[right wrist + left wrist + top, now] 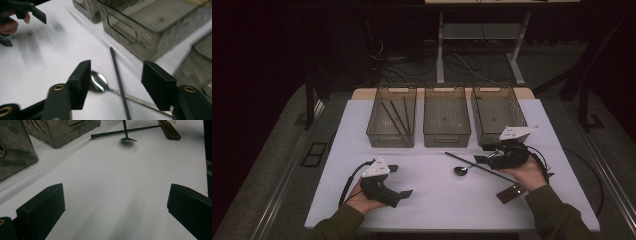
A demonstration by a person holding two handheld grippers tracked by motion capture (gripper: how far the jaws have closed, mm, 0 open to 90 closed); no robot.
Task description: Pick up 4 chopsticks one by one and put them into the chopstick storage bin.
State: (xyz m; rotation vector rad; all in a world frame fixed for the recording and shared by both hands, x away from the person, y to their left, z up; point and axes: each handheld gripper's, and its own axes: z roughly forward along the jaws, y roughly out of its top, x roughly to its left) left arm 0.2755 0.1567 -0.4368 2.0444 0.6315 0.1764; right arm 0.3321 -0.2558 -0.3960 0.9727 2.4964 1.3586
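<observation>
A metal spoon (460, 170) lies on the white table (432, 200), crossed by a thin black stick (477, 165). My right gripper (483, 153) hovers low over them. In the right gripper view its jaws stand apart around the crossing. The stick (118, 77) runs between them and the spoon's bowl (98, 82) sits beside the left jaw, with neither pad pressing on anything. My left gripper (401, 181) rests at the front left with nothing between its wide open jaws; the left gripper view has the spoon (128, 140) and stick (125, 131) far off.
Three clear bins stand in a row at the back: the left bin (392, 117) holds several black sticks, then the middle bin (446, 116) and the right bin (498, 112). A brown-handled tool (511, 192) lies near my right wrist.
</observation>
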